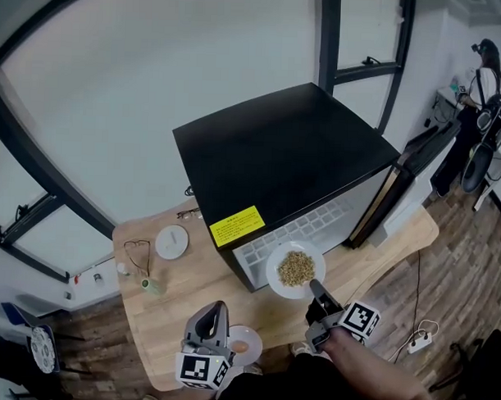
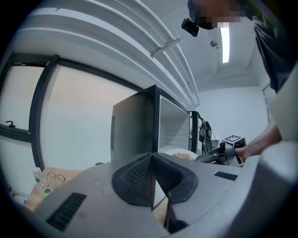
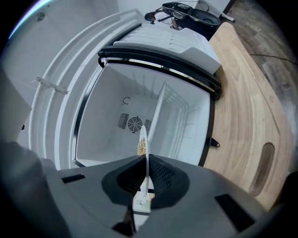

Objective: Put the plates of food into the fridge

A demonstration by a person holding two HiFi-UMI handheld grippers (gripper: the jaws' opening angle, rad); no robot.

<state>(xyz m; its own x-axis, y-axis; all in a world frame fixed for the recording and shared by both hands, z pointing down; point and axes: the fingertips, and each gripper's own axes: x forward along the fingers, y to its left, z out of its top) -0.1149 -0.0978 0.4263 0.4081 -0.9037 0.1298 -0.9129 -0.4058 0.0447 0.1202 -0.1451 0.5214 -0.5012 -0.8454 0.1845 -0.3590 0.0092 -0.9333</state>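
Lying beside the open fridge (image 1: 277, 155) are eyeglasses (image 1: 136, 253).

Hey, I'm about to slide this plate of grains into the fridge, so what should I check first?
1. Fridge door open: ok.
2. Right gripper shut on the rim of the plate of grains: ok.
3. Food heaped mid-plate, with no spill visible: ok.
4. Nothing stored inside the fridge where the plate is headed: ok.
5. Plate rim high enough to pass over the shelf: cannot tell.
6. Left gripper shut, holding nothing, and out of the path: ok.
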